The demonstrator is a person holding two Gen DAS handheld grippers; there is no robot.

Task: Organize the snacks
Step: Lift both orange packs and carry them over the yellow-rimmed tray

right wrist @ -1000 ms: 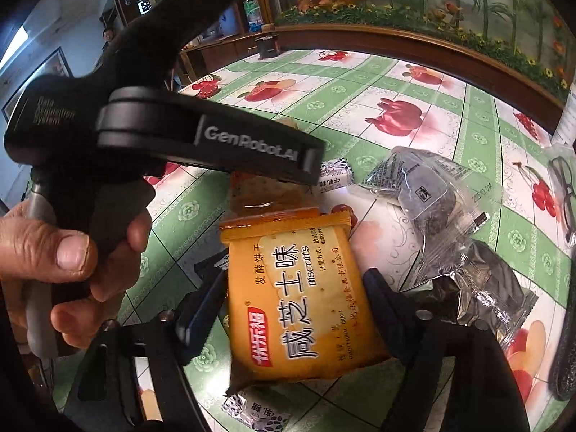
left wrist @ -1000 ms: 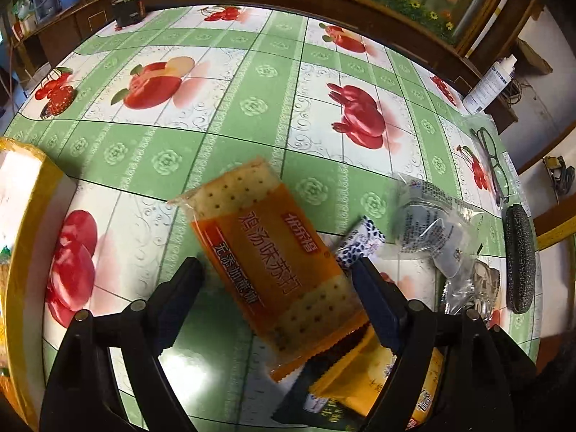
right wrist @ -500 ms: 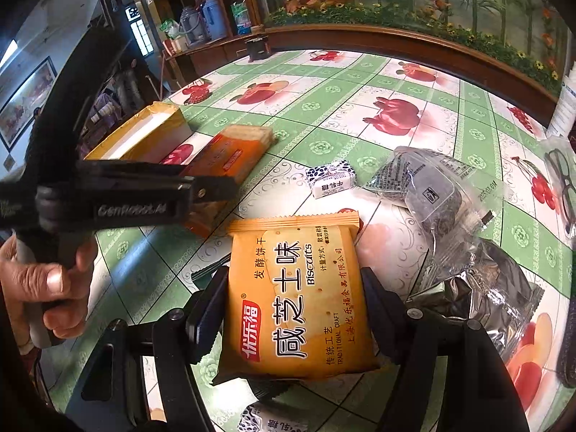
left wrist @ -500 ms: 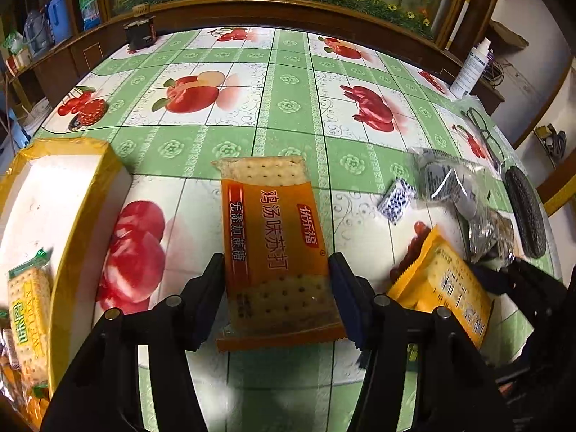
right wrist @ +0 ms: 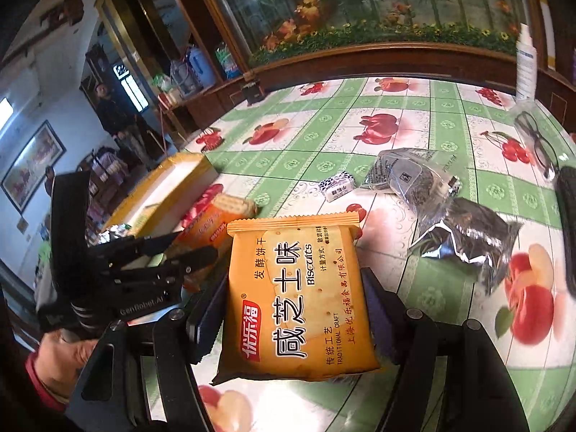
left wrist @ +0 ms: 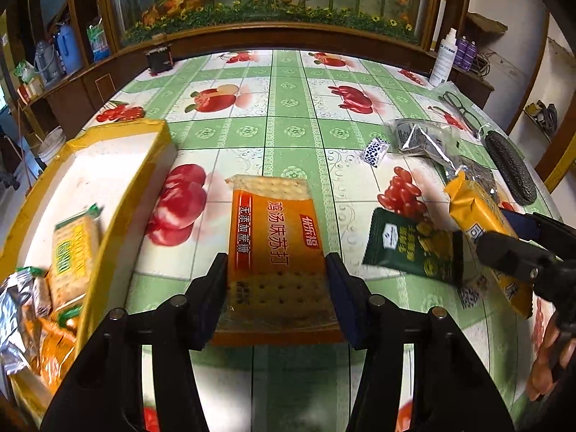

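My left gripper (left wrist: 275, 280) is shut on an orange cracker pack (left wrist: 275, 237) and holds it above the table, just right of the yellow-rimmed box (left wrist: 118, 201). The box holds several snack packs (left wrist: 73, 252). My right gripper (right wrist: 293, 309) is shut on a yellow biscuit pack (right wrist: 293, 295), lifted above the table; it also shows in the left wrist view (left wrist: 482, 223). The left gripper (right wrist: 194, 248) with its orange pack (right wrist: 212, 219) shows to the left in the right wrist view, beside the box (right wrist: 180, 180).
On the fruit-print tablecloth lie a dark green snack pack (left wrist: 410, 244), a small blue-white candy (left wrist: 374, 151), a clear bag (right wrist: 414, 176), a silver foil bag (right wrist: 468, 241), glasses (right wrist: 536, 144), a black case (left wrist: 511, 169) and a spray bottle (left wrist: 444, 57).
Both grippers have lifted their packs and moved left toward the box. The dark green pack under the yellow one has come into view on the table.
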